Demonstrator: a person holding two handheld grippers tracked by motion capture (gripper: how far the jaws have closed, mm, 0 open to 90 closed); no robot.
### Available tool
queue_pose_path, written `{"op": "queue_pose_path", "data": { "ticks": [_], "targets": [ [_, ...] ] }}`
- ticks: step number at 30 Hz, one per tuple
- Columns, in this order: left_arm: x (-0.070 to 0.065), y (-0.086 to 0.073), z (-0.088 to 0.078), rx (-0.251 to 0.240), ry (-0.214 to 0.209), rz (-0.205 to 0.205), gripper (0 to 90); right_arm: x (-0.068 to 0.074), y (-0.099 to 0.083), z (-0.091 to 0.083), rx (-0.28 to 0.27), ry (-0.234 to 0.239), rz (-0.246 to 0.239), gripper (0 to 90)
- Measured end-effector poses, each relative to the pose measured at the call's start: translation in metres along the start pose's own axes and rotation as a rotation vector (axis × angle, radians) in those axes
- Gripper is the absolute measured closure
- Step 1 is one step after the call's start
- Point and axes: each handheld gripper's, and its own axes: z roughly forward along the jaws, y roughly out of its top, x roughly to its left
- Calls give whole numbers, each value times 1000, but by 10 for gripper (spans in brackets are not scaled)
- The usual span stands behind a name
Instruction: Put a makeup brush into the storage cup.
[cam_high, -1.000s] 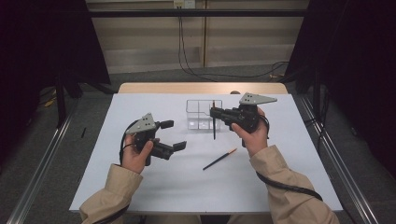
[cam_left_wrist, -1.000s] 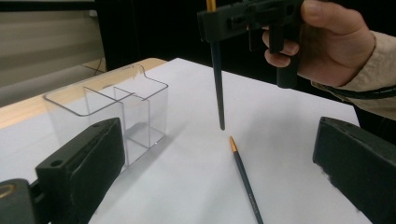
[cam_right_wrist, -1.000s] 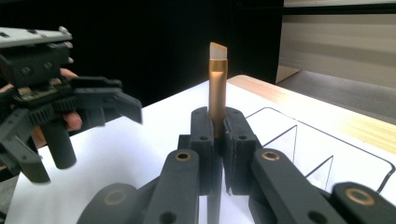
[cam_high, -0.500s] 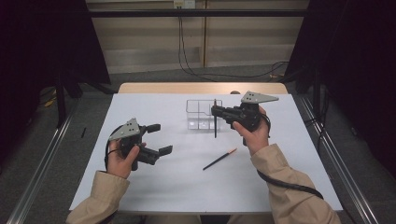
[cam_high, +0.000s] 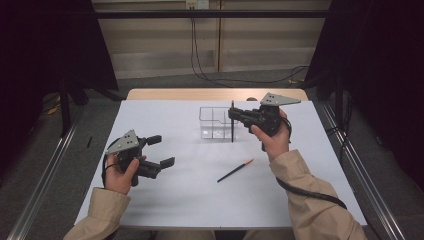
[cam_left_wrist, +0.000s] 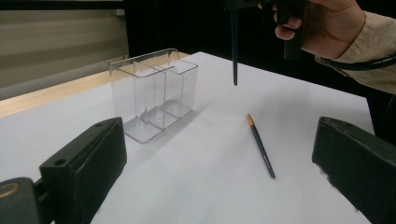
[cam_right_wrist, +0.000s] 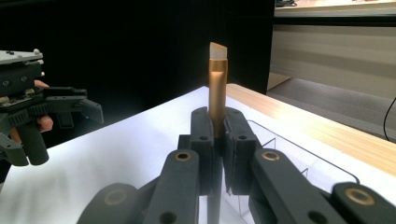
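Black and slim, one brush (cam_high: 232, 122) hangs upright, pinched near its gold collar by the right gripper (cam_high: 233, 114), whose fingers (cam_right_wrist: 201, 140) press on it beside the clear holder (cam_high: 212, 122). It looks ready to drop in. Since a second ago the left gripper (cam_high: 161, 151) has drawn back toward the table's (cam_high: 165, 115) left edge, fingers spread and empty, leaving the second brush (cam_high: 235, 170) lying flat well apart from it.

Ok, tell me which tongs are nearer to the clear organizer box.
Right. The right tongs hold a brush upright beside the clear organizer box; the left tongs sit open, well off to its left and nearer the person.
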Motion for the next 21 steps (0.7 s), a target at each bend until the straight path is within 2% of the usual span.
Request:
{"op": "queue_pose_path", "data": {
  "ticks": [10,21],
  "targets": [
    [0,-6,-15,-14,14,-7,33,-5,4,6,-10,-11,-4,840],
    [0,-13,-28,-9,32,-9,33,-13,9,11,-14,-23,-17,840]
  ]
}}
